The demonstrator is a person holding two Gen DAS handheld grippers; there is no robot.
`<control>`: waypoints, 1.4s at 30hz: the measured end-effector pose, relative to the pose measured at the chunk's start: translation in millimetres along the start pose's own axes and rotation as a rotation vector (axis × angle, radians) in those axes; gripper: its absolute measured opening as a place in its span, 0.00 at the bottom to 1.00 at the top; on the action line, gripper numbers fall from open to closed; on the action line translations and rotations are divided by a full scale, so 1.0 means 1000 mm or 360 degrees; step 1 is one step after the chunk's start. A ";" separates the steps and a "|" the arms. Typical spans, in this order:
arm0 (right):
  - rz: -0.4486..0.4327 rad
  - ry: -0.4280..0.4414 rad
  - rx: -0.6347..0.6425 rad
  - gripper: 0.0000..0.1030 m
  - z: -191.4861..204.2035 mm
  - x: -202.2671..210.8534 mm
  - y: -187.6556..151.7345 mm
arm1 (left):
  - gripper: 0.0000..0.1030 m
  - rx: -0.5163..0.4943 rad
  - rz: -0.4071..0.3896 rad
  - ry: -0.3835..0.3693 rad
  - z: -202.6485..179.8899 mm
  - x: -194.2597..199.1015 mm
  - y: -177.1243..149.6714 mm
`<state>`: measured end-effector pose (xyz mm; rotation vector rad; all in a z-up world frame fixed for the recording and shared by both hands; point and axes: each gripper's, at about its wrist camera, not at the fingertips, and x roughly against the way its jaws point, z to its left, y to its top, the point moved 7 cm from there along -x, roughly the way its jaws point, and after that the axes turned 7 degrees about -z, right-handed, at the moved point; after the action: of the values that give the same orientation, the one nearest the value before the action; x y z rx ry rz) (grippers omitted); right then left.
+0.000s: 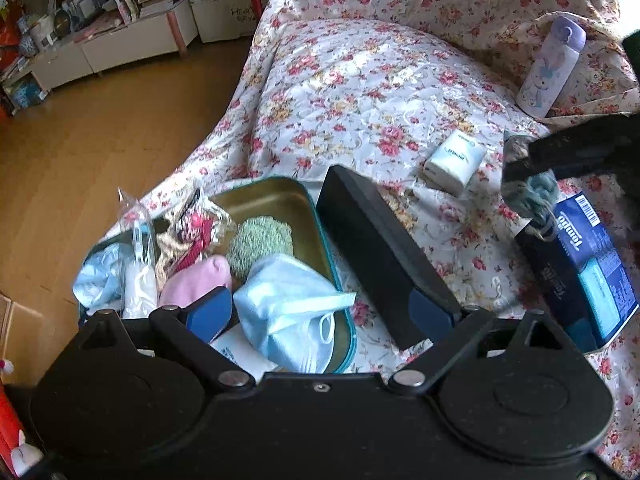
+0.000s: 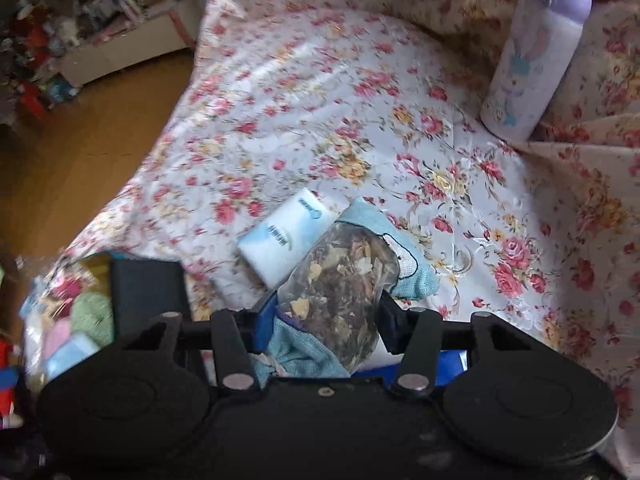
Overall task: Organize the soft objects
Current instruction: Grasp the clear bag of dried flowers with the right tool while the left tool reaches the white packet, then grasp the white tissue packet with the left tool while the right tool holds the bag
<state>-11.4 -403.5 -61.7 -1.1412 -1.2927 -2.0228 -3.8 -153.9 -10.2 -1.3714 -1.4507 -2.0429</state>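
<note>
A teal-rimmed metal tin [image 1: 280, 196] lies on the floral bedspread and holds soft things: a light blue face mask [image 1: 288, 320], a green knit pad [image 1: 260, 240], a pink sock [image 1: 196, 280] and plastic-wrapped items. My left gripper [image 1: 276, 248] is open, its fingers straddling the tin's right side. My right gripper [image 2: 328, 312] is shut on a clear pouch of dried leaves with a light blue cloth [image 2: 344, 276], held above the bed; the gripper and its bundle also show at the right of the left wrist view [image 1: 528, 188]. A white tissue pack [image 2: 284, 240] lies on the bed.
A purple-capped bottle [image 2: 536, 52] leans in the bed's back right corner. A blue Tempo tissue box [image 1: 592, 268] lies at the right. Wooden floor [image 1: 80, 160] and cluttered white shelves [image 1: 80, 48] are to the left of the bed.
</note>
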 end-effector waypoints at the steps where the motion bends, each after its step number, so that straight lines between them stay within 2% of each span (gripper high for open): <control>1: -0.0011 0.0022 0.0029 0.49 0.001 0.008 -0.002 | 0.90 -0.0007 -0.0005 0.0002 -0.001 0.000 0.003; 11: -0.0073 0.0110 0.0382 0.49 0.003 0.055 -0.029 | 0.90 -0.0110 -0.0025 0.0004 -0.030 -0.010 0.032; 14: -0.0035 0.0112 0.0436 0.49 0.001 0.058 -0.037 | 0.90 -0.0132 -0.0020 0.0007 -0.040 -0.017 0.041; 20: 0.0107 0.0093 0.0432 0.49 -0.004 0.064 -0.052 | 0.90 -0.0171 0.0003 0.0020 -0.058 -0.033 0.054; 26: 0.0110 0.0032 0.0495 0.49 -0.007 0.070 -0.056 | 0.90 -0.0187 0.0034 0.0028 -0.075 -0.053 0.066; 33: 0.0165 0.0043 0.0428 0.50 -0.018 0.074 -0.048 | 0.90 -0.0238 0.0066 0.0031 -0.097 -0.073 0.076; 37: 0.0208 0.0095 0.0360 0.50 -0.021 0.075 -0.047 | 0.89 -0.0264 0.0084 0.0029 -0.110 -0.085 0.083; 42: 0.0196 0.0116 0.0367 0.50 -0.019 0.079 -0.046 | 0.89 -0.0258 0.0126 0.0002 -0.124 -0.104 0.093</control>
<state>-95.2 -397.3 -22.2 -1.0053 -1.3444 -1.7587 46.4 -329.8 -47.0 -1.4643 -1.2324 -2.1497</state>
